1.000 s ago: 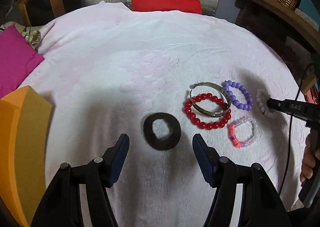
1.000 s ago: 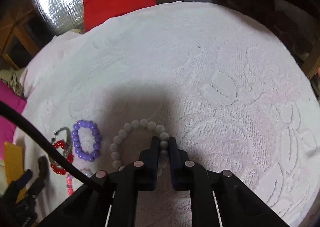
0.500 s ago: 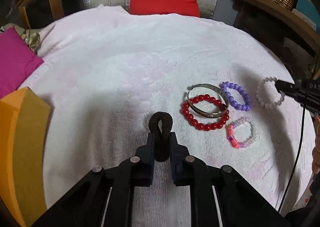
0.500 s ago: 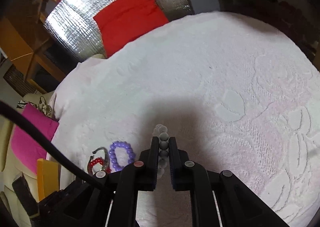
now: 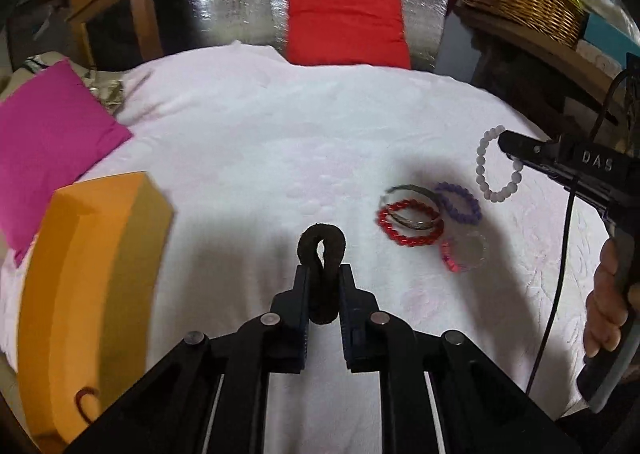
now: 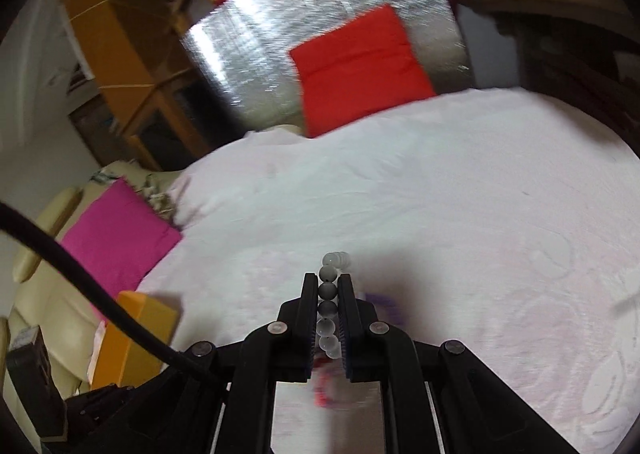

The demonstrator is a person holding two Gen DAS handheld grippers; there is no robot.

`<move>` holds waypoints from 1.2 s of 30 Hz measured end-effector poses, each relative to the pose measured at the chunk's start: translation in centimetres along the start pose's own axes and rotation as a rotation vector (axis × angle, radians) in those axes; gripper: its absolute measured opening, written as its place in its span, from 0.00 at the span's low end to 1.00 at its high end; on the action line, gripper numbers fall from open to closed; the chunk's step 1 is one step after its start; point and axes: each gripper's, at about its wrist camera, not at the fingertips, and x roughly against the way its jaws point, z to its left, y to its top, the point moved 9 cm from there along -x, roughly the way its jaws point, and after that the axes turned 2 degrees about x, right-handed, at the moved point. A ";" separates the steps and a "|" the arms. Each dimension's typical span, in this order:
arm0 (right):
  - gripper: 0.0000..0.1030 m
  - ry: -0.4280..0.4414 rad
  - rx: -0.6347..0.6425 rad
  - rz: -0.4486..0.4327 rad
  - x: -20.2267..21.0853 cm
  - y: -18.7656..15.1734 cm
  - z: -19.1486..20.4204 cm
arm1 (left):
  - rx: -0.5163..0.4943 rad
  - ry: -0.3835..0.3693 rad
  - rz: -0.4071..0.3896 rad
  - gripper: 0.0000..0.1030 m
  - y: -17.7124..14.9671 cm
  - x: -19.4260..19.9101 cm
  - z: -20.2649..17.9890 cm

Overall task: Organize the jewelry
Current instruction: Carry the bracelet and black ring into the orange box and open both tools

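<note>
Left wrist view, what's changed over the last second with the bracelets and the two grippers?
The left gripper closed on the dark brown ring bracelet and lifted it off the white cloth. The right gripper raised the white beaded bracelet. The red, metal, purple and pink-clear bracelets stayed put.

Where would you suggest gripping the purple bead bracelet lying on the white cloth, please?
Probably the purple bead bracelet is best pinched across its right-hand bead strand, coming from above. It lies flat on the white cloth, and its left side sits close against the metal bangle and red bead bracelet.
</note>
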 end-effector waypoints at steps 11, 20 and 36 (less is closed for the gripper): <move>0.10 0.142 0.146 -0.006 -1.7 -2.6 11.3 | 0.122 0.095 -0.085 0.14 -0.4 5.9 8.5; 0.10 0.326 0.208 0.034 -3.7 -5.7 20.5 | 0.234 0.203 -0.073 0.14 -3.1 7.6 16.1; 0.10 0.589 0.238 0.139 -6.2 -11.3 30.7 | 0.373 0.338 -0.003 0.14 -6.9 6.0 23.4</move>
